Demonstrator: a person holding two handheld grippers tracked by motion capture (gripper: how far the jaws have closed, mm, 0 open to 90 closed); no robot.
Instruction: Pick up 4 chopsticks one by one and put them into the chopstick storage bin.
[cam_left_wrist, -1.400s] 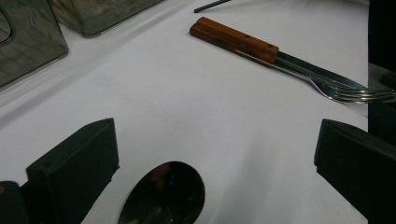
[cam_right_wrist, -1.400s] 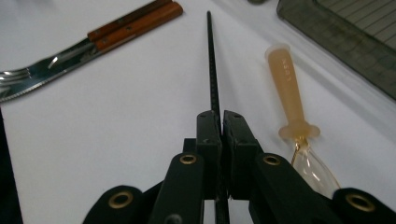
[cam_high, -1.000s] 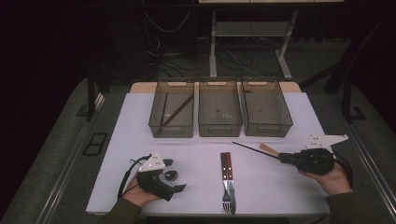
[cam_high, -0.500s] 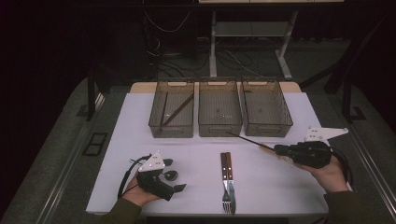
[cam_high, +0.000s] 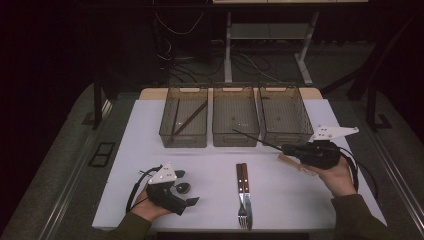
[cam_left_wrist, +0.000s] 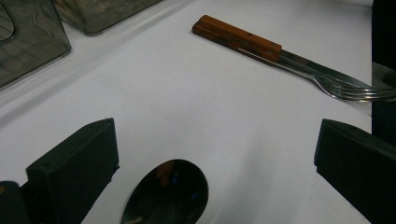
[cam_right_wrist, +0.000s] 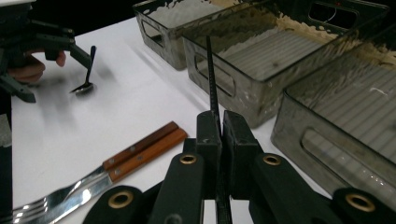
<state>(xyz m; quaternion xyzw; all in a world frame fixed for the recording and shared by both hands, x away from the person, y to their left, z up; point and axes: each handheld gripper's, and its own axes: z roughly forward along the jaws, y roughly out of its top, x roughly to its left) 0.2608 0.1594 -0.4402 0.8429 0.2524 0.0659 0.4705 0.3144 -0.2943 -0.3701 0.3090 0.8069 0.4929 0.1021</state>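
The right gripper (cam_high: 292, 148) is clamped on a thin black chopstick (cam_high: 252, 138), its jaws almost together with the stick pinched between the pads. In the right gripper view the chopstick (cam_right_wrist: 211, 74) runs straight out from between the pads and points toward the middle bin (cam_right_wrist: 261, 70). In the high view the stick slants up and left from the gripper, and its tip lies over the near edge of the middle bin (cam_high: 235, 122) of 3 clear bins at the back of the white table (cam_high: 210, 165). The stick is off the table, carried in the air. A pale wooden piece (cam_high: 292, 162) lies on the table just under the right gripper.

The left gripper (cam_high: 187, 192) rests low at the near left of the table, its jaws wide apart and gripping nothing. A spoon (cam_left_wrist: 166, 196) lies between them in the left gripper view, bowl toward the camera, clear of both pads. In the high view the spoon's bowl (cam_high: 182, 188) shows just beside the gripper.

A fork (cam_high: 241, 197) and a knife (cam_high: 247, 200) with wooden handles lie side by side, touching, at the near middle of the table, tines toward the person. The left bin (cam_high: 184, 122) holds 2 dark sticks (cam_high: 192, 119) leaning across it. The right bin (cam_high: 282, 115) stands next to the middle one.
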